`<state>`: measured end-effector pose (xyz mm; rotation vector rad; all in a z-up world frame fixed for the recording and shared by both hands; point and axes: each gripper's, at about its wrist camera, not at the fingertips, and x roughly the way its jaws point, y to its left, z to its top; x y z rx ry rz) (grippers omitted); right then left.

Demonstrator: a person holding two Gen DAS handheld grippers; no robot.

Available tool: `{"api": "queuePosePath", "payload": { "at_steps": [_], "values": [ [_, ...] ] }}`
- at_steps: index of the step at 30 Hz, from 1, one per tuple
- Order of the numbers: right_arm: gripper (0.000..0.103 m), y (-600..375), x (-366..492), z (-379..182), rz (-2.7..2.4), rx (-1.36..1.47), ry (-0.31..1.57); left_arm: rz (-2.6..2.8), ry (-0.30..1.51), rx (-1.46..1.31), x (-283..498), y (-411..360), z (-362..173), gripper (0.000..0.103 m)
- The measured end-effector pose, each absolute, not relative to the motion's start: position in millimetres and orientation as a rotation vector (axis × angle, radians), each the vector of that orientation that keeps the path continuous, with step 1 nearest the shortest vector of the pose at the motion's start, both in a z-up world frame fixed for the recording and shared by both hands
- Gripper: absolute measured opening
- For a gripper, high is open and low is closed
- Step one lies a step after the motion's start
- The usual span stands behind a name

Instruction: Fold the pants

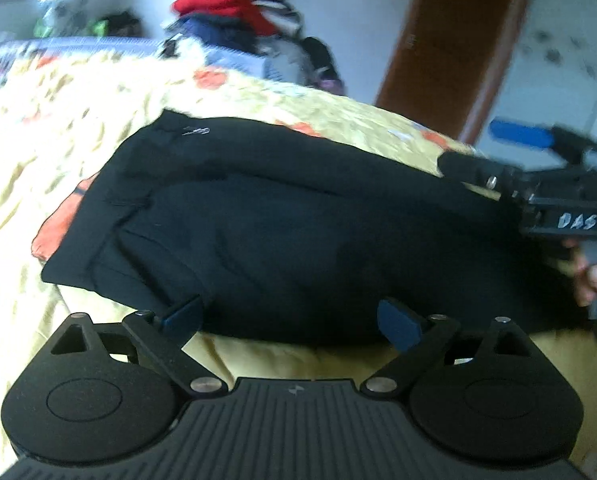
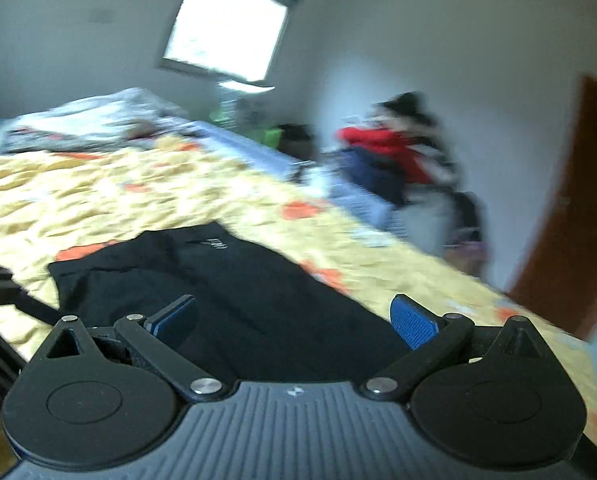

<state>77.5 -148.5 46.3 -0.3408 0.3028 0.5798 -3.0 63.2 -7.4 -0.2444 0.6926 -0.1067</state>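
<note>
Both tools (image 1: 290, 320) (image 2: 294, 322) gape over black pants (image 1: 278, 232) near bedspread (image 1: 78, 92) edge.

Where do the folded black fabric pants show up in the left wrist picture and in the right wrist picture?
Left wrist view: the folded black fabric pants fill the middle, just beyond the open left hand-held gripper.
Right wrist view: the pants lie at lower centre, running under the open right hand-held gripper.
Shared landmark: the small white logo at the pants' far end.

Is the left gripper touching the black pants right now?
Cannot tell. In the left wrist view, the open left gripper overlaps the pants edge; contact or gap isn't plain.
</note>
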Motion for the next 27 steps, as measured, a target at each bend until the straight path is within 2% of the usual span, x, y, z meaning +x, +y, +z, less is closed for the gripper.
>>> {"api": "queuePosePath", "payload": {
  "at_steps": [4,11,16,18,19,21,22,23,25,27],
  "values": [
    [0.103,-141.0,154.0,41.2,0.684,-0.327,0.386,-0.065,0.721,-0.287,29.0,86.1,7.3,0.091],
    [0.102,-134.6,285.2,14.3,0.758,-0.288,0.597,0.060,0.663,-0.125,83.5,99.8,33.1,0.091],
    [0.102,-132.9,346.1,-15.4,0.810,-0.229,0.745,0.078,0.709,-0.206,135.4,116.1,38.5,0.093],
    [0.096,-131.8,365.5,-25.3,0.839,-0.221,0.784,0.099,0.718,-0.227,152.9,120.9,38.8,0.093],
    [0.089,-129.5,375.5,-29.3,0.859,-0.212,0.808,0.106,0.727,-0.236,163.2,122.9,39.0,0.093],
    [0.081,-129.7,388.6,-37.0,0.890,-0.184,0.854,0.111,0.746,-0.262,180.5,127.4,39.9,0.093],
    [0.074,-131.4,391.6,-38.3,0.911,-0.174,0.846,0.110,0.756,-0.279,191.8,130.0,40.4,0.093],
    [0.049,-131.9,395.3,-37.7,0.929,-0.167,0.849,0.113,0.764,-0.295,200.4,133.0,39.7,0.093],
    [0.008,-133.6,398.2,-34.4,0.933,-0.152,0.853,0.114,0.792,-0.360,226.8,140.9,38.1,0.094],
    [0.007,-131.7,382.2,-28.3,0.944,-0.225,0.799,0.105,0.842,-0.457,252.2,153.1,32.6,0.094]
  ]
}}
